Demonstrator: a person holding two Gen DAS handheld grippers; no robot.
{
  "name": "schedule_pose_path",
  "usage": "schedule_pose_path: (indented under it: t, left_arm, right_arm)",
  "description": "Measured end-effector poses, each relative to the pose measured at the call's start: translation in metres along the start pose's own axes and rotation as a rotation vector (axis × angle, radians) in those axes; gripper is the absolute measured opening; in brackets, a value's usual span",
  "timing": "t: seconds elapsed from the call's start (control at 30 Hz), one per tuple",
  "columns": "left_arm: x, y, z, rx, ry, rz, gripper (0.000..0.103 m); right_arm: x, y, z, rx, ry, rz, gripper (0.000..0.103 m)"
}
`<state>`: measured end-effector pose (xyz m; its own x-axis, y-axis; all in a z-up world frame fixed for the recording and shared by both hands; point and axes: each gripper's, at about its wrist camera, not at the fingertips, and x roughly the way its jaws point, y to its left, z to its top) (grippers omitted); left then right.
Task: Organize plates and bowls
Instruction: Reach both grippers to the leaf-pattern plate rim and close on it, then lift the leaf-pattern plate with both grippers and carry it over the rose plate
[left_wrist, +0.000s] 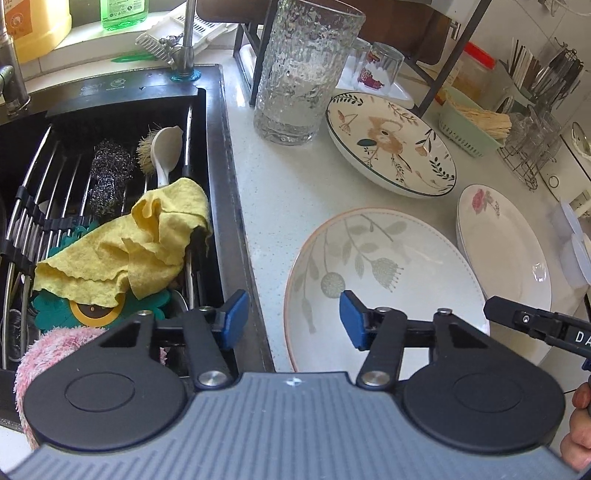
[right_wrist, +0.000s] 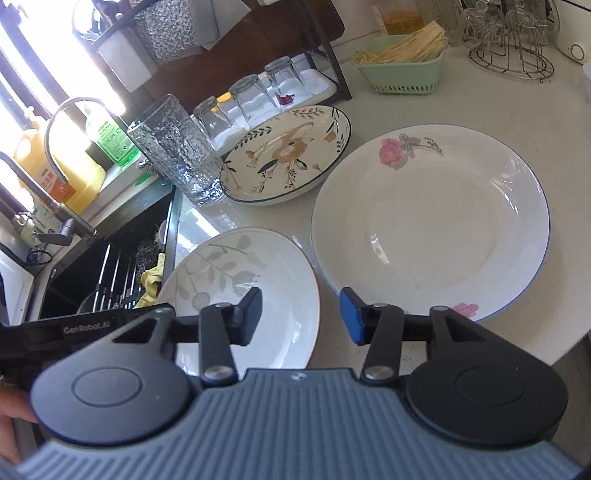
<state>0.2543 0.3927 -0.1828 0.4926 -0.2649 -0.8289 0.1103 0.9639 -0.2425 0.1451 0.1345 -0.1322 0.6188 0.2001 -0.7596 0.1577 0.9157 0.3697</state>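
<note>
My left hand-held gripper hangs with its jaws spread wide and nothing between them, right over the seam where the sink meets the tabletop. My right hand-held gripper is likewise spread apart and empty, hovering above the near edge of the tabletop between two plates.

The leaf-patterned plate lies flat on the tabletop just beside the sink, nearest to me; the right finger pad of my left hand-held gripper sits over its near rim, though I cannot tell whether it touches. To its right lies the rose plate, white with a thin blue rim (in the left wrist view it looks to rest on another plate beneath it, but I cannot be sure). Farther back sits the floral dish, deeper, with a dark rim and an orange flower, well apart from both grippers.

A tall textured glass stands upright just left of the floral dish, near the sink edge. Behind it, small tumblers stand upside down on a white tray. In the sink a yellow cloth drapes over a wire rack.
</note>
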Motion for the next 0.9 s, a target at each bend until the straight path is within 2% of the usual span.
schedule_pose_path:
  t: [0.1,0.23,0.3,0.37,0.47,0.57,0.9]
  left_arm:
    - [0.004,0.003,0.0,-0.009,-0.001,-0.022,0.047]
    - [0.01,0.003,0.001,-0.004,0.002,-0.046,0.041]
    - [0.014,0.002,0.001,-0.002,0.008,-0.054,0.037]
    - [0.018,-0.001,0.003,0.003,0.006,-0.047,0.035]
    - [0.022,-0.009,0.006,0.03,-0.006,-0.013,0.035]
    - [0.024,-0.011,0.009,0.03,-0.002,-0.01,0.035]
    - [0.013,-0.003,0.019,-0.014,0.025,-0.085,0.035]
  right_arm:
    - [0.007,-0.002,-0.001,0.01,0.029,-0.019,0.033]
    - [0.014,-0.006,-0.003,0.032,0.06,-0.02,0.028]
    - [0.019,-0.006,-0.003,0.038,0.076,-0.017,0.02]
    - [0.024,-0.004,-0.003,0.027,0.09,-0.014,0.017]
    - [0.029,-0.003,-0.005,0.022,0.104,-0.011,0.017]
    - [0.033,-0.004,-0.006,0.024,0.112,-0.01,0.017]
    - [0.029,-0.007,-0.005,0.063,0.104,0.011,0.018]
